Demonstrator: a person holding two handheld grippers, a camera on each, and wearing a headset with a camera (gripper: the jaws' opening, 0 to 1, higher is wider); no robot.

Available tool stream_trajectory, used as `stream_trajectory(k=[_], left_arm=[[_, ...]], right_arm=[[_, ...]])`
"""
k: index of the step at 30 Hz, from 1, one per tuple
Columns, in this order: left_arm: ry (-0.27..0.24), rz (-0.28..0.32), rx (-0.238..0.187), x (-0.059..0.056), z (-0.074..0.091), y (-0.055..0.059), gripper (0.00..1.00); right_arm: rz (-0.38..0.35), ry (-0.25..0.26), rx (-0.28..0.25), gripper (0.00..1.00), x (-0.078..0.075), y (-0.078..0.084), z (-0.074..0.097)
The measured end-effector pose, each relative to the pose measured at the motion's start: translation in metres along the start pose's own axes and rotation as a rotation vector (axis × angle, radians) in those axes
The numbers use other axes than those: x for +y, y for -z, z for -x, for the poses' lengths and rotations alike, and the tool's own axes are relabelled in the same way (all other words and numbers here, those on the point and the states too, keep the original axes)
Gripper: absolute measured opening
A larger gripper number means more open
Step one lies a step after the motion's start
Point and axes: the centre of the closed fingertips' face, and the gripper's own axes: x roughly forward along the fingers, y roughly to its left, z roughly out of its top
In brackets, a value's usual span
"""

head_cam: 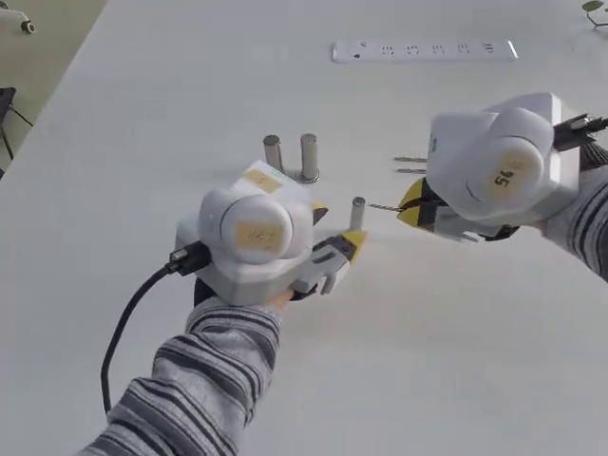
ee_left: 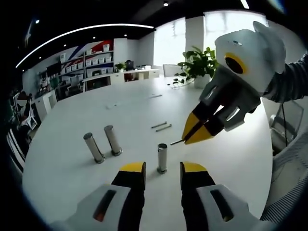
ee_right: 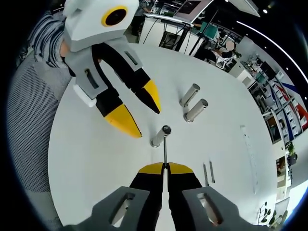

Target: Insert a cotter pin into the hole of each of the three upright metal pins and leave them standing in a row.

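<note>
- L gripper [head_cam: 334, 255]: jaws spread, nothing in them. They sit either side of the near metal pin [head_cam: 358, 214], just short of it and not touching. Prob. placed there to steady the pin if it tips while being threaded.
- R gripper [head_cam: 410, 205]: jaws pressed together, pinching a cotter pin [head_cam: 385, 206] by its back end. That leaves the free end sticking out level, aimed at the top of the near metal pin.
- R gripper view: cotter pin [ee_right: 164, 150] runs straight up from the jaws to the pin's top [ee_right: 166, 130]. Tip at or just beside the hole; can't tell if it's in yet.
- Near metal pin stands upright, mid tabletop [head_cam: 142, 114], pulled toward the near edge, away from the other two, so both grippers have room around it.
- Other two metal pins [head_cam: 292, 155]: upright, close together, further toward the far edge, no cotters visible in them.
- Spare cotter pins [head_cam: 410, 164]: two, lying flat toward the right edge, w/in easy reach of R gripper.
- Judgement: 1st insertion in hand, two to go.
</note>
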Motion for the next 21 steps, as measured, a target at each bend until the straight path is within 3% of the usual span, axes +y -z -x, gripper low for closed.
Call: stream_trajectory(k=[10, 21], left_arm=[[-0.004, 0.026, 0.035, 0.000, -0.025, 0.008, 0.19], [0.007, 0.065, 0.046, -0.002, -0.037, 0.014, 0.10]], right_arm=[[-0.015, -0.016, 0.003, 0.00, -0.001, 0.004, -0.009], [-0.009, -0.023, 0.007, 0.00, -0.001, 0.002, -0.009]])
